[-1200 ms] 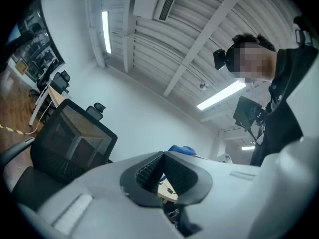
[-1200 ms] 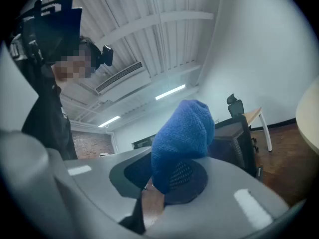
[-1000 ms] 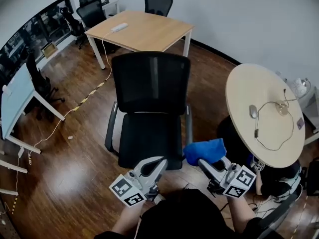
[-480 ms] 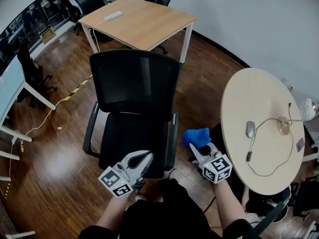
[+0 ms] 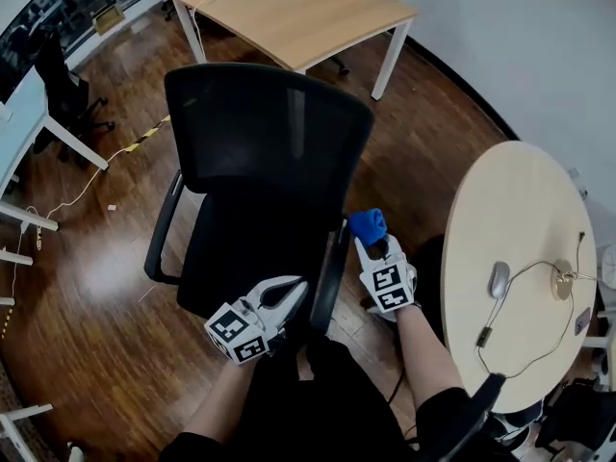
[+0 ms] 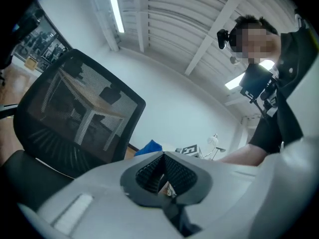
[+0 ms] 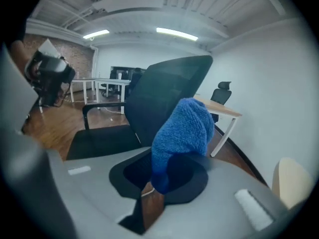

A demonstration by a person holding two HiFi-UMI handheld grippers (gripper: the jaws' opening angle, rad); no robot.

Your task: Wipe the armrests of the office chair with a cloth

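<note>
Far left of the chair [image 5: 265,142], a white desk [image 5: 19,123] is cut off by the frame edge. The chair's left armrest [image 5: 162,229] is seen bare, with wooden floor [image 5: 106,277] beside it.

The left gripper [image 5: 292,292] is held low at the front edge of the seat, just left of the right armrest [image 5: 329,277]. In the left gripper view its jaws are seen closed tip to tip, with nothing between them. Whether it touches the seat cannot be told.

The right gripper [image 5: 373,242] is held just right of that armrest, so that the armrest lies between the two grippers. Its jaws are clamped on a blue cloth [image 5: 368,224], which is bunched and sticks out past the tips toward the armrest's rear end. Contact between cloth and armrest cannot be made out. In the right gripper view the cloth [image 7: 182,128] hides part of the backrest [image 7: 169,88].

Behind the chair a square wooden table [image 5: 298,12] is seen. To the chair's right stands a round table [image 5: 525,219], on which a mouse [image 5: 499,279] and a thin cable [image 5: 539,272] are laid; its far edge is cut off.
</note>
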